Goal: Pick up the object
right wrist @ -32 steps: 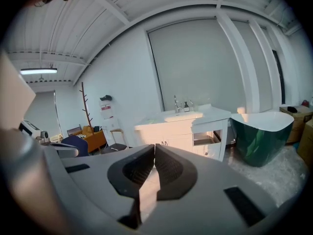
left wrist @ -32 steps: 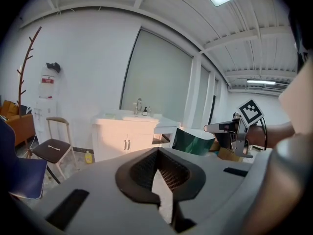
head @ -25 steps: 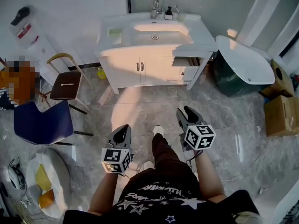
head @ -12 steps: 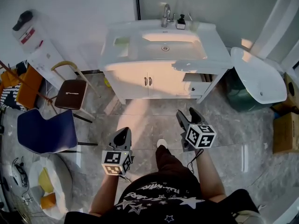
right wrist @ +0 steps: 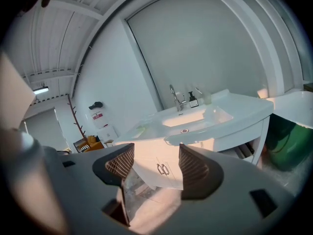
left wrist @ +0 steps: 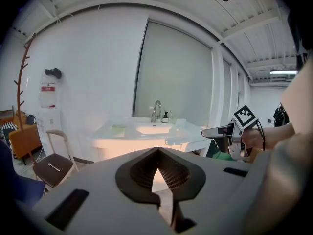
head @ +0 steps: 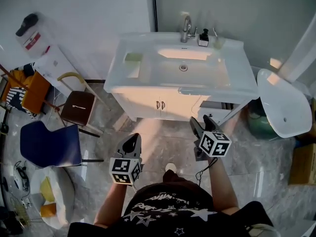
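A white vanity sink (head: 143, 85) stands ahead against the wall. On it are a chrome faucet (head: 186, 28), a black-topped soap dispenser (head: 203, 38) and a pale green block (head: 133, 57). My left gripper (head: 131, 138) hangs over the floor short of the cabinet, jaws shut and empty (left wrist: 157, 153). My right gripper (head: 200, 119) is level with the cabinet's right front corner, open with nothing between its pads (right wrist: 156, 163). The right gripper view looks at the basin (right wrist: 190, 117), the faucet (right wrist: 175, 98) and the dispenser (right wrist: 193, 100).
A drawer (head: 217, 105) stands pulled out at the cabinet's right. A white oval tub (head: 284, 107) and a green bin (head: 256, 120) are at the right. A brown stool (head: 76, 105) and a blue chair (head: 49, 144) are at the left, a water dispenser (head: 37, 38) behind them.
The person has walked toward the vanity, which now sits nearer and lower in the head view. Both grippers stay held in front of the body, nothing taken hold of.
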`<move>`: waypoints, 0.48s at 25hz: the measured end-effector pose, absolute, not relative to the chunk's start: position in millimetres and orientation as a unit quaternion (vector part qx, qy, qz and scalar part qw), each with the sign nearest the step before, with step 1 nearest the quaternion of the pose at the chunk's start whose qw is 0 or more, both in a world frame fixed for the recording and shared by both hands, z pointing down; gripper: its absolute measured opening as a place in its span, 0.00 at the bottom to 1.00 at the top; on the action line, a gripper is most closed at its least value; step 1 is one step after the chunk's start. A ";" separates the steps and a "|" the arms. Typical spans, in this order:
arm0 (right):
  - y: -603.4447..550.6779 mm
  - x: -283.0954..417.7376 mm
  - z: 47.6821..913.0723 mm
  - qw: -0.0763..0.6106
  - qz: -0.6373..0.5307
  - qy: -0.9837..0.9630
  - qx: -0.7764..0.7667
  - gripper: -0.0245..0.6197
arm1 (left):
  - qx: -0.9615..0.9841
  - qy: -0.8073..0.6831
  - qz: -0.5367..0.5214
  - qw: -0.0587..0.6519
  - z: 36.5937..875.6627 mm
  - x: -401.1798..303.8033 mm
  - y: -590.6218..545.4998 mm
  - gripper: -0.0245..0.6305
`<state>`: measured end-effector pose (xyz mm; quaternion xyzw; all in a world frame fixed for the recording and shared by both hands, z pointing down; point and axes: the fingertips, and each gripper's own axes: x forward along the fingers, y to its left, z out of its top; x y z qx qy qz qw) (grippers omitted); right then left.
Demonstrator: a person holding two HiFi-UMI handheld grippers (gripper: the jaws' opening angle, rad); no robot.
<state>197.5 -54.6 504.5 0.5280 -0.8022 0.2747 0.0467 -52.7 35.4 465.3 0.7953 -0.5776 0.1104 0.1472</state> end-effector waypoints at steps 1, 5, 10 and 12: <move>-63.6 197.6 505.2 0.047 0.277 -0.804 0.524 0.47 | 0.793 -0.581 0.110 0.147 464.2 -51.1 27.5 0.06; -92.2 190.8 507.8 0.054 0.278 -0.817 0.502 0.47 | 0.784 -0.594 0.106 0.146 462.1 -48.0 3.1 0.06; -114.5 180.3 507.1 0.053 0.282 -0.824 0.489 0.47 | 0.778 -0.601 0.110 0.146 461.6 -50.2 -13.2 0.06; -122.6 174.6 508.2 0.056 0.284 -0.827 0.483 0.47 | 0.772 -0.609 0.106 0.146 460.5 -56.1 -19.2 0.06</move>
